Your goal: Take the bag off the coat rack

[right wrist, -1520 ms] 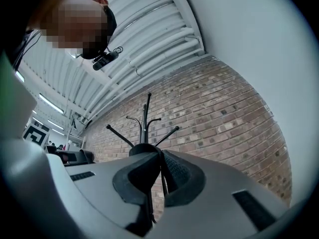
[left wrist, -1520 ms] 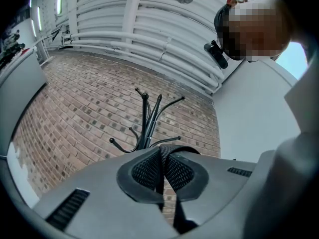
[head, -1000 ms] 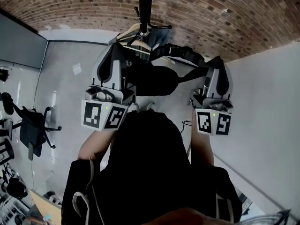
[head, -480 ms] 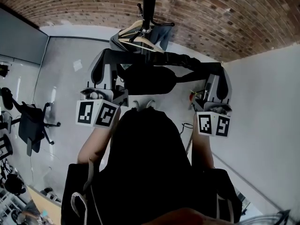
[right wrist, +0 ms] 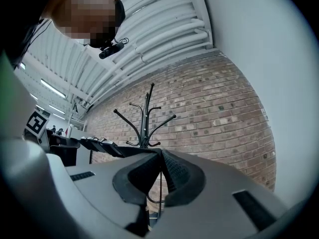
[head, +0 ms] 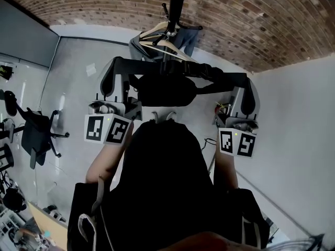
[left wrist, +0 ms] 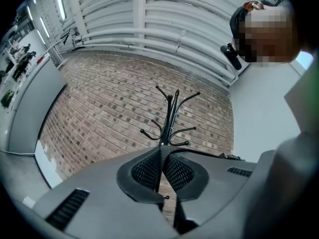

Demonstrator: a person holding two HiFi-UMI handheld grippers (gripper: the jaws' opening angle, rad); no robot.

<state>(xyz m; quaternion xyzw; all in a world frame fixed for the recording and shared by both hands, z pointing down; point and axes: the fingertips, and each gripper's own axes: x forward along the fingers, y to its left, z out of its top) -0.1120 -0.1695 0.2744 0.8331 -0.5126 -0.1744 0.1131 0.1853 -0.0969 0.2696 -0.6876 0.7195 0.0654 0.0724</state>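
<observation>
A brick wall [head: 104,4] is running across the far end of the room, and a pale grey floor [head: 78,88] is spreading out below it. The black coat rack [head: 175,4] is standing in front of the bricks. In both gripper views its curved hooks [left wrist: 172,118] [right wrist: 144,118] are rising beyond the tongs and apart from them. A wooden hanger [head: 157,41] and a bluish garment [head: 186,38] are hanging on the rack, low on its pole. A black office chair [head: 36,135] is sitting well off to the left.

A person in dark clothing [head: 167,182] is holding both tools up, on the near side of the rack. The black bag [head: 167,90] is hanging between them, nearer the person than the rack is. Its strap [head: 178,69] is stretching almost level from one tool to the other.

The left tongs [head: 116,63] are pressing together on the strap's left end, and in their own view the ribbed pads [left wrist: 149,171] are meeting on the webbing. The right tongs [head: 246,80] are likewise clamping the strap's right end, their pads [right wrist: 172,173] closing on it while the strap is running away to the left.
</observation>
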